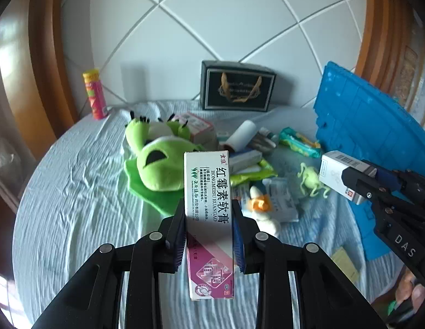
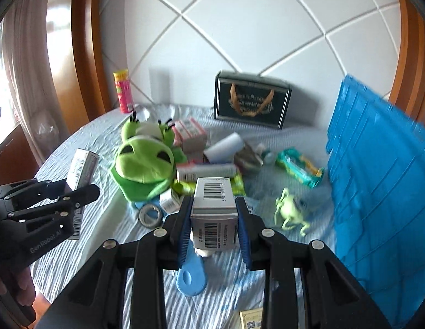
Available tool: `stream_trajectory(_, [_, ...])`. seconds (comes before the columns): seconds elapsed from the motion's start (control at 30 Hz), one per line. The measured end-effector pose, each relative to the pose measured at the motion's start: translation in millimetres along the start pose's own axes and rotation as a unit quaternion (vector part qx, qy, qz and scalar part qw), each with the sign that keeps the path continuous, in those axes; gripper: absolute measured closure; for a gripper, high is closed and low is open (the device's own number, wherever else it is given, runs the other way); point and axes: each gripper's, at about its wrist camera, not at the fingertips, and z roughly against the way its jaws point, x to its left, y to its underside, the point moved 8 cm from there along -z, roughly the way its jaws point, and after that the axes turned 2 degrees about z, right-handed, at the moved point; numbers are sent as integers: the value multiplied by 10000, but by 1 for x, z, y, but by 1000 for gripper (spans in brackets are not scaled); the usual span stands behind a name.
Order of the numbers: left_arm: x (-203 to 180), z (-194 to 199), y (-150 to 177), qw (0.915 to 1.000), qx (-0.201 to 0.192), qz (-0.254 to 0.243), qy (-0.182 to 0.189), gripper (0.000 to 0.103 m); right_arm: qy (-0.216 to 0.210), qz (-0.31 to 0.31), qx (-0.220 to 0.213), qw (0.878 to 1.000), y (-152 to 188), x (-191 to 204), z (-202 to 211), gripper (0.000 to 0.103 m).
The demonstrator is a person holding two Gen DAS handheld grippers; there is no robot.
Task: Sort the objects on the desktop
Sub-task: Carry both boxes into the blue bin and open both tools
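Note:
My left gripper [image 1: 209,233] is shut on a long white and magenta ointment box [image 1: 208,200] with Chinese print, held above the cloth. From the right wrist view the same gripper [image 2: 83,192] comes in from the left with that box [image 2: 82,168]. My right gripper [image 2: 214,219] is shut on a white medicine box [image 2: 214,208] with barcodes. In the left wrist view that gripper [image 1: 357,183] and its box [image 1: 338,174] hang at the right. Below lies a pile: a green plush frog [image 1: 160,161], a white roll [image 1: 241,134], a small green monster figure [image 1: 311,178].
A light blue cloth [image 1: 75,192] covers the round table. A blue crate [image 1: 371,126] stands at the right, a black box [image 1: 237,86] against the tiled wall, a pink and yellow can [image 1: 95,93] far left. A wet-wipe pack [image 2: 299,166], tape roll [image 2: 150,215] and blue comb [image 2: 190,277] lie nearby.

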Motion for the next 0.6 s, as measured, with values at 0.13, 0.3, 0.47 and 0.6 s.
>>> stream_trajectory(0.13, [-8, 16, -15, 9997, -205, -81, 128, 75, 219, 95, -297, 9993, -20, 1, 28, 73])
stream_trajectory(0.3, [-34, 36, -39, 9981, -483, -220, 320, 75, 496, 88, -644, 9967, -40, -9, 63, 73])
stream_trajectory(0.47, [-88, 57, -65, 9939, -814, -438, 609, 75, 940, -3, -1076, 9897, -53, -44, 110, 73])
stream_trajectory(0.6, [-154, 76, -78, 9877, -1062, -658, 944, 75, 1276, -198, -1362, 9822, -50, -94, 153, 73])
